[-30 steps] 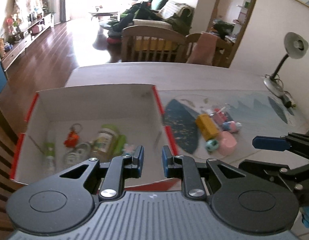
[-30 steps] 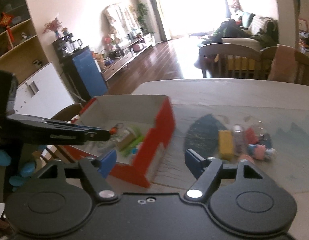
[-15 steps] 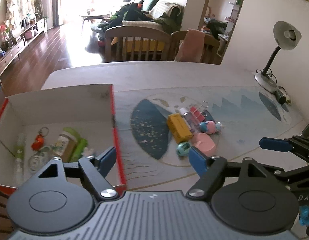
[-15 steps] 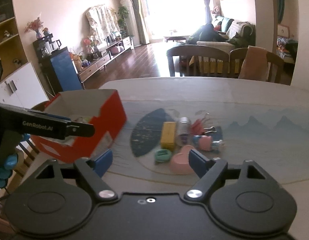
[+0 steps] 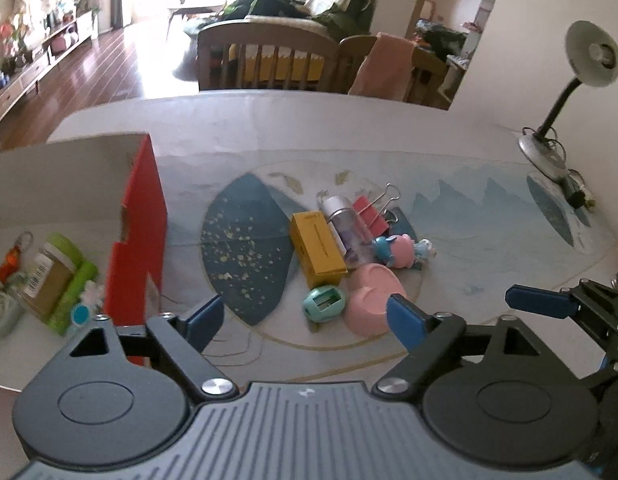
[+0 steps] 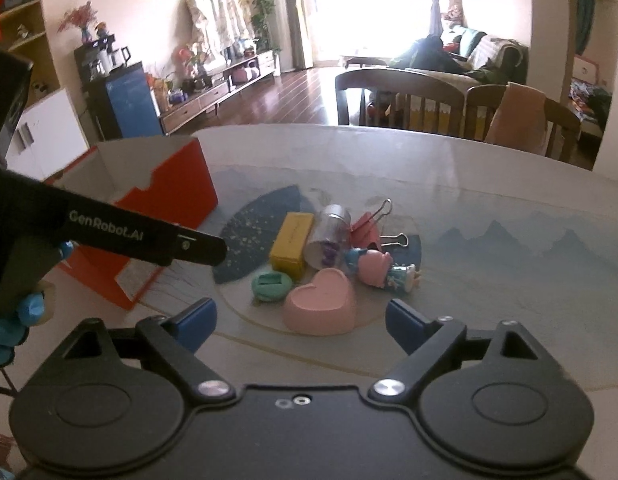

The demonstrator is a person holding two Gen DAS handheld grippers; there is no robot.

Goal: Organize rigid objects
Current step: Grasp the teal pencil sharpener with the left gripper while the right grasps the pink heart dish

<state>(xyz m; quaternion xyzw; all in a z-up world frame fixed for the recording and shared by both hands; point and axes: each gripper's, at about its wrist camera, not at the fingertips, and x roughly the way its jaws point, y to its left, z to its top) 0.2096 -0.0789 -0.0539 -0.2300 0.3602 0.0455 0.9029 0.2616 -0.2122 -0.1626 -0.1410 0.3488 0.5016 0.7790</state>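
Observation:
A small heap lies on the patterned mat: a yellow box [image 5: 317, 249], a clear jar with a silver lid [image 5: 349, 226], a pink binder clip [image 5: 371, 210], a pig figurine [image 5: 401, 249], a teal round sharpener [image 5: 324, 303] and a pink heart-shaped box [image 5: 373, 298] [image 6: 321, 301]. My left gripper [image 5: 305, 320] hovers just short of the sharpener and heart box, its jaws opening, nothing between them. My right gripper [image 6: 301, 318] faces the heart box from the near side, jaws also opening and empty. The red box [image 5: 139, 236] at the left holds several items.
A desk lamp [image 5: 581, 92] with its cord stands at the table's far right corner. Wooden chairs [image 5: 269, 54] line the far edge. The left gripper's arm [image 6: 149, 236] crosses the right wrist view between the red box [image 6: 169, 200] and the heap.
Both grippers swung right, away from the red box toward the heap. The left jaws went from nearly shut to wide apart; the right jaws widened slightly and came lower and closer to the heart box.

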